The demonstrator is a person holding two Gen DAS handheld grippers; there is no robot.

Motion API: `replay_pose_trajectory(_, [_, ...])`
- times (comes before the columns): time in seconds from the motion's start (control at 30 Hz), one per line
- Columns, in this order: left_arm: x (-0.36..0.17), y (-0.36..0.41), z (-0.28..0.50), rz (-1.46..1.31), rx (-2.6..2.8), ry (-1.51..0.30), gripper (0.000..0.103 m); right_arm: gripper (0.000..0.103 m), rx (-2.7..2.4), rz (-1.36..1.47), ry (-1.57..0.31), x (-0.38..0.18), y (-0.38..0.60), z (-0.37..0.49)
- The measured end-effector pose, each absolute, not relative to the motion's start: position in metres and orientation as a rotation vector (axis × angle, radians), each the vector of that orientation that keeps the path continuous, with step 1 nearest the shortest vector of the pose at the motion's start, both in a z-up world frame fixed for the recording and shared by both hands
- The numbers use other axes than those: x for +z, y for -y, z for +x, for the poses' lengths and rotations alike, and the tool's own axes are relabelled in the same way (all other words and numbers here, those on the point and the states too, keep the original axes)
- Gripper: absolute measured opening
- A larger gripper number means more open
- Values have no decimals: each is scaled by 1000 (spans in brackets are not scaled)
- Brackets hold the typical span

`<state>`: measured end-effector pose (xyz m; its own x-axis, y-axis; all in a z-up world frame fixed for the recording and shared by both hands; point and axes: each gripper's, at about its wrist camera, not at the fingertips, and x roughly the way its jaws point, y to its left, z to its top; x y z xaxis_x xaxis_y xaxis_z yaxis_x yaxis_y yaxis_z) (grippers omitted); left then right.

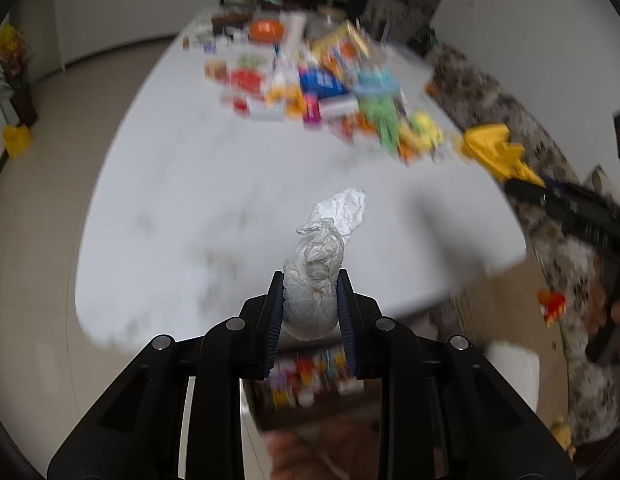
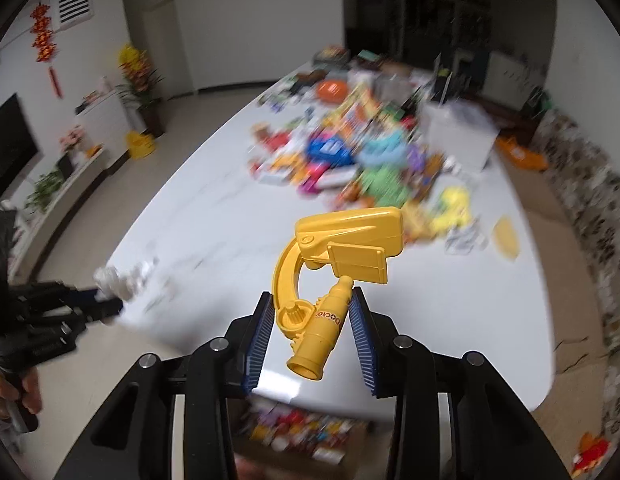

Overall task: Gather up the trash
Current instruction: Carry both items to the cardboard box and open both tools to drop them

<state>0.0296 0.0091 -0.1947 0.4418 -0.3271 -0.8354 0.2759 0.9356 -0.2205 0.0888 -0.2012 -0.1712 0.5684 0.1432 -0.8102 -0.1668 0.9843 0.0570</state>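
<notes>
My left gripper (image 1: 310,280) is shut on a crumpled white paper wad (image 1: 314,280), held above the near edge of the white table (image 1: 189,200). The wad's silvery tail sticks out ahead of the pads. My right gripper (image 2: 312,300) is shut on a yellow toy microscope (image 2: 334,264), its tube and curved arm pinched between the blue pads. In the left wrist view the same toy (image 1: 494,148) shows at the right, on the other gripper. In the right wrist view the wad (image 2: 117,280) shows at the left. Both views are blurred.
A heap of colourful packets and toys (image 1: 322,84) covers the far half of the table. A box of mixed items (image 2: 301,432) sits below the near table edge. A patterned sofa (image 1: 550,200) runs along the right. A white box (image 2: 458,132) stands on the table's far right.
</notes>
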Motion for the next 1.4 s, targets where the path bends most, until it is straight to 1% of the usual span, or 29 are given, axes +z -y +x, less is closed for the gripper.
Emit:
replay_pose_trajectory(0.13, [-250, -4, -15, -69, -406, -1212, 25, 39, 217, 27, -1111, -218, 199, 51])
replay_pose_trajectory(0.27, [-345, 8, -36, -137, -383, -1392, 25, 39, 205, 72, -1295, -291, 200, 22])
replay_pose_trajectory(0.3, [-372, 10, -37, -161, -373, -1432, 25, 38, 195, 82, -1345, -322, 201, 15])
replay_pose_trajectory(0.37, [-426, 17, -37, -187, -340, -1502, 25, 38, 181, 93, -1404, -364, 202, 8])
replay_pose_trajectory(0.4, [-454, 21, -34, -193, -321, -1530, 25, 38, 173, 102, -1440, -399, 204, 6])
replay_pose_trajectory(0.47, [-497, 28, -31, -197, -294, -1570, 25, 38, 150, 116, -1486, -444, 207, 6])
replay_pose_trajectory(0.5, [-520, 33, -26, -183, -276, -1593, 26, 38, 139, 131, -1524, -480, 210, 8])
replay_pose_trajectory(0.57, [-565, 40, -16, -173, -236, -1657, 30, 40, 122, 144, -1562, -523, 213, 9])
replay_pose_trajectory(0.6, [-591, 44, -11, -157, -208, -1708, 45, 60, 96, 132, -1578, -549, 215, 10])
replay_pose_trajectory(0.63, [-606, 44, -12, -136, -186, -1746, 63, 74, 61, 105, -1609, -571, 216, 11])
replay_pose_trajectory(0.67, [-627, 47, -7, -75, -140, -1797, 67, 85, -1, 68, -1657, -594, 220, 13])
replay_pose_trajectory(0.77, [-644, 43, -3, 0, -86, -1847, 69, 82, -37, 105, -1727, -617, 228, 13])
replay_pose_trajectory(0.83, [-638, 40, -1, -4, -78, -1852, 77, 83, -48, 112, -1725, -611, 231, 10])
replay_pose_trajectory(0.93, [-611, 35, 0, 0, -68, -1809, 78, 87, -28, 128, -1689, -580, 234, 7])
replay_pose_trajectory(1.03, [-574, 27, -6, -10, -68, -1766, 78, 87, 13, 149, -1641, -536, 238, 7])
replay_pose_trajectory(1.13, [-524, 19, -16, -17, -89, -1685, 78, 87, 94, 195, -1527, -469, 235, 13])
replay_pose_trajectory(1.17, [-500, 19, -20, -15, -100, -1651, 78, 87, 123, 210, -1491, -447, 234, 18])
replay_pose_trajectory(1.2, [-487, 18, -24, -13, -105, -1635, 84, 87, 173, 244, -1439, -414, 233, 26])
replay_pose_trajectory(1.23, [-472, 19, -28, -15, -110, -1612, 86, 87, 212, 270, -1395, -391, 233, 33])
replay_pose_trajectory(1.27, [-455, 19, -31, -23, -120, -1579, 86, 88, 255, 294, -1325, -358, 234, 44])
replay_pose_trajectory(1.3, [-442, 21, -33, -29, -135, -1555, 86, 92, 277, 301, -1274, -338, 236, 52])
replay_pose_trajectory(1.37, [-414, 23, -38, -40, -162, -1515, 86, 97, 278, 281, -1142, -294, 243, 79])
replay_pose_trajectory(1.4, [-405, 24, -39, -46, -166, -1495, 86, 97, 276, 263, -1091, -280, 246, 94])
